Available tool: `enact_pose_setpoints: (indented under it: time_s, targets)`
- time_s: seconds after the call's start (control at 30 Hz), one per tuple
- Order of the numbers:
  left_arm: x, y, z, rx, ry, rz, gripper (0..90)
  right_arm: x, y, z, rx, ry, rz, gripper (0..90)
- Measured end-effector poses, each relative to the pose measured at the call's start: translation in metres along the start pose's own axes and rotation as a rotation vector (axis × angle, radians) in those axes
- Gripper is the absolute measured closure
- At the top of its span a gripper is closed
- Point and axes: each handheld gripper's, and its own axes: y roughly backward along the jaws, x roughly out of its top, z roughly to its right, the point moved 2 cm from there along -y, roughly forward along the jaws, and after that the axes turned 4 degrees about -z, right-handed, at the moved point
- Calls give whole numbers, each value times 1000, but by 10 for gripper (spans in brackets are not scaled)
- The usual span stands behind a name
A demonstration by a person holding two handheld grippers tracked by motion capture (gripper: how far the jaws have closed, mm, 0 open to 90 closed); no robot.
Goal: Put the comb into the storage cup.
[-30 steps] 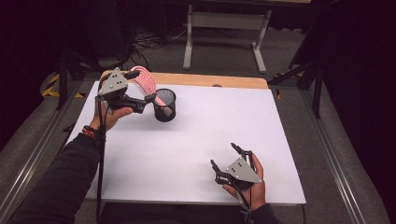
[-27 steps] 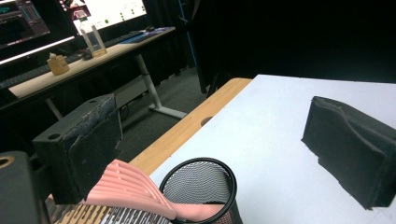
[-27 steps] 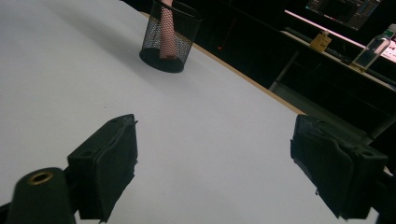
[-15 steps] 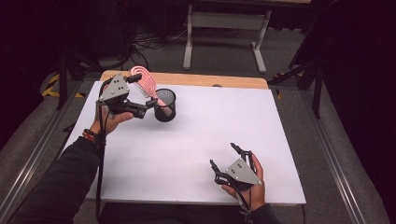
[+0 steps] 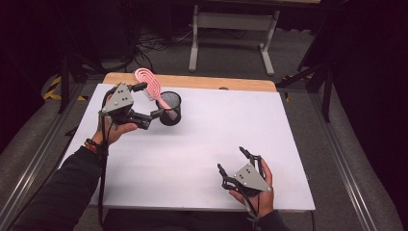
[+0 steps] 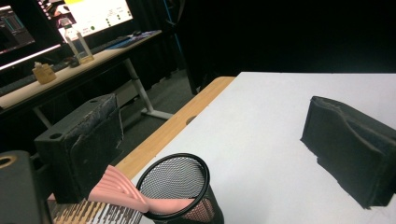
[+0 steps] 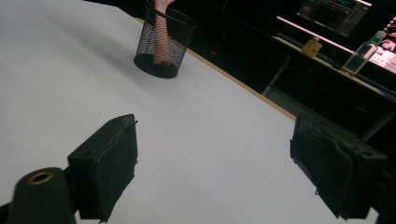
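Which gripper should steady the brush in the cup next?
Left. The left gripper is right beside the brush and cup, open. The right gripper rests open at the table's near edge.

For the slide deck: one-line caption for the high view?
Left gripper open beside a mesh cup holding a pink hairbrush; right gripper idles open.

mesh cups: 1 point(image 5: 170, 108) | pink hairbrushes: 1 point(image 5: 146, 82) | tools: 2 point(image 5: 153, 102) point(image 5: 236, 162) | tables: 1 point(image 5: 231, 125)
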Motion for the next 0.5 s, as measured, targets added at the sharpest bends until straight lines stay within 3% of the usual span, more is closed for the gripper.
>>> enact_pose_setpoints:
  time_s: [0.5]
  targets:
    - [-16,11,13,-22,-6,-6,57,3,3,4,-12,-14,24,147]
